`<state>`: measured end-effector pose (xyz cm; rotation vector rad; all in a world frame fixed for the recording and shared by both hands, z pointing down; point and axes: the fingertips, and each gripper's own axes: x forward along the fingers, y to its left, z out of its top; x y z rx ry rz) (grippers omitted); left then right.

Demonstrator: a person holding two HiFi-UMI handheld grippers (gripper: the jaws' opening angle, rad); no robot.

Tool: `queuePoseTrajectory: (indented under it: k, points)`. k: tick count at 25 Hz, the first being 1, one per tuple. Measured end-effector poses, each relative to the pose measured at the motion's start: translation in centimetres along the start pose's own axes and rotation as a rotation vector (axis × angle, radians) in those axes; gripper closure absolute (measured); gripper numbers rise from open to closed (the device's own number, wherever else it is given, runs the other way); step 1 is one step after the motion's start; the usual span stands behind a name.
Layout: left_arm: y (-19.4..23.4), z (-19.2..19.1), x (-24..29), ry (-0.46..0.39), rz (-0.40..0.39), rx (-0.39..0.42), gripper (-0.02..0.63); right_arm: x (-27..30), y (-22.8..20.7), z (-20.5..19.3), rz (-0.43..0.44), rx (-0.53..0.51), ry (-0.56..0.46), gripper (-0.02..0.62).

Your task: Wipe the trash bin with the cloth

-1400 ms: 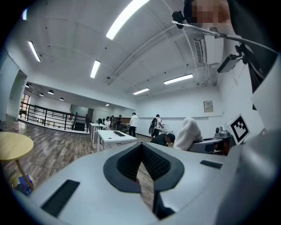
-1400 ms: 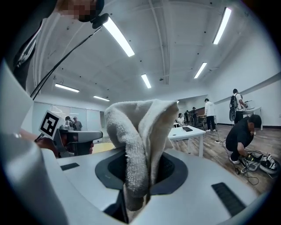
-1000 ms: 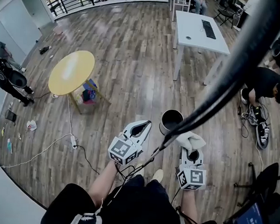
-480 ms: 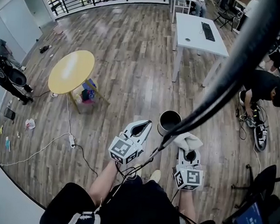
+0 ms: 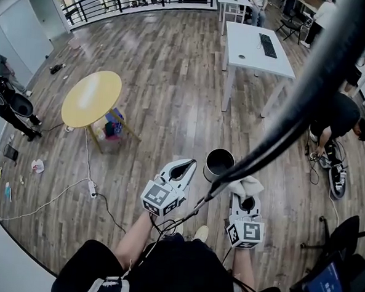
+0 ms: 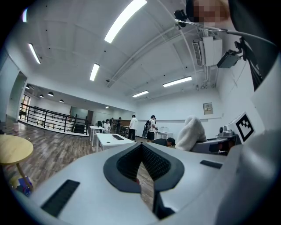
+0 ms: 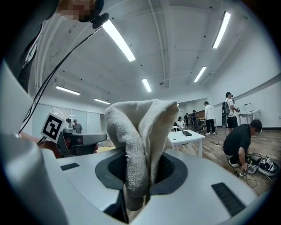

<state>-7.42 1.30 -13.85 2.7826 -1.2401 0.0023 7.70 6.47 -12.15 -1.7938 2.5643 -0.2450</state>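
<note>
L gripper (image 5: 187, 166): jaws clenched tip to tip, nothing btwn them, confirmed in left gripper view (image 6: 141, 149). Sits near-left of the bin, pointing far-right toward it.

R gripper (image 5: 247, 197): clamped on the cloth (image 5: 248, 186). In right gripper view (image 7: 139, 162) the cloth (image 7: 140, 140) is a folded off-white towel pinched btwn the pads, with the bulk sticking up past the tips and flopping over. It also shows at the right edge of left gripper view (image 6: 191, 132).

Bin (image 5: 219, 163): round, dark, open top, upright on the wood floor (image 5: 174, 80). It's just beyond the grippers and btwn them, closer to the R one. The cloth is to its near-right. A thick black cable (image 5: 295, 112) runs across that gap in head view, so can't tell if the cloth touches the bin.

Other stuff:
- Round yellow table (image 5: 91, 98) far-left, some colored items under it.
- White desk (image 5: 256, 45) far side, keyboard (image 5: 267, 45) on it.
- Power strip (image 5: 94, 185) w/ cord on floor to the left.
- Person in black (image 5: 341, 118) crouched at right, gear on the floor beside them.
- Litter scattered on the floor by the left wall.
</note>
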Motion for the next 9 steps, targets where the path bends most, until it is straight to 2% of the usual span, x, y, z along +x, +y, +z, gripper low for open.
queuePoseTrajectory:
  k: [9]
  points:
    - [0.05,0.11,0.1,-0.003,-0.002,0.004,0.609,0.12,-0.13,-0.07,-0.003,0.002,-0.004,0.503]
